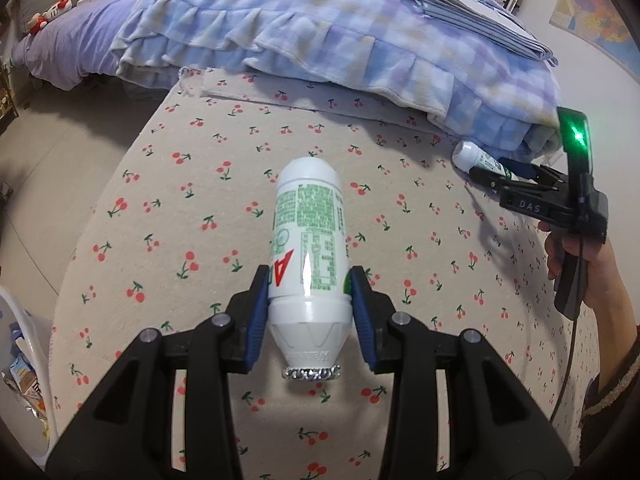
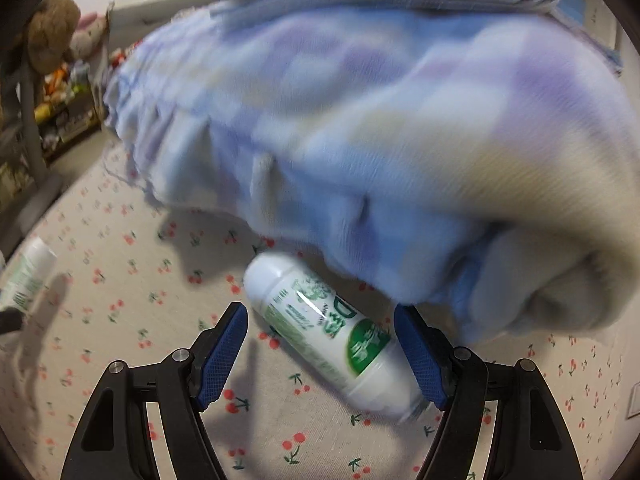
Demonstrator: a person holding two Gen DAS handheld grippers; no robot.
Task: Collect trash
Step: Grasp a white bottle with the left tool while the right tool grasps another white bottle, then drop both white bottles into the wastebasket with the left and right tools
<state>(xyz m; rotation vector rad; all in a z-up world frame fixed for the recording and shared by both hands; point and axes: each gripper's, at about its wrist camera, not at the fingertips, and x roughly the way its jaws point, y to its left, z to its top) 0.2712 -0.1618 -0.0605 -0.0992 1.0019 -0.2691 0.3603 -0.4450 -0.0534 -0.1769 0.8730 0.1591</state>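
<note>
Right wrist blurred: right gripper (image 2: 320,356) spread around bottle (image 2: 320,328); left gripper (image 1: 308,304) pinching second bottle (image 1: 308,240).

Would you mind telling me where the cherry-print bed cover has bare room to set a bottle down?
The cherry-print cover lies bare left of the white green-labelled bottle in the left gripper, out to the bed's edge, and beyond it up to the blue checked ruffled blanket. It is crowded at right, where the right gripper straddles a second white bottle against that blanket.
</note>
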